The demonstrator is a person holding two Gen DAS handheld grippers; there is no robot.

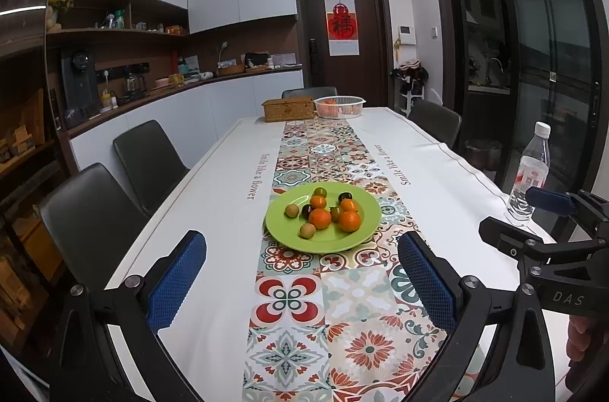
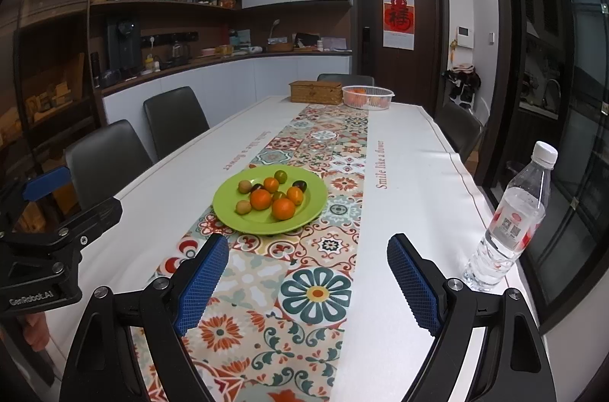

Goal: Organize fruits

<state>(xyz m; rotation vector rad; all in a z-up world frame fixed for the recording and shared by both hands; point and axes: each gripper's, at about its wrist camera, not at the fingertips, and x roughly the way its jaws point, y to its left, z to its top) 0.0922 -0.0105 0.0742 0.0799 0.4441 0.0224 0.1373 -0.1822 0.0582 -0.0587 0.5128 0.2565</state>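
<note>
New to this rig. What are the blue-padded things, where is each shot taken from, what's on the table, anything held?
There is no robot arm. A person carries a handheld two-finger claw in each hand, and each claw has a fisheye camera looking forward along its fingers.

The left wrist view shows the left claw, wide open and empty. The right claw is visible at that view's right edge. The right wrist view shows the right claw, also open and empty.

On the table, over a patterned runner, sits a green plate of small fruits: oranges plus greenish and dark ones. At the far end are a woven box and a white basket holding orange fruit. A water bottle stands on the right.
</note>
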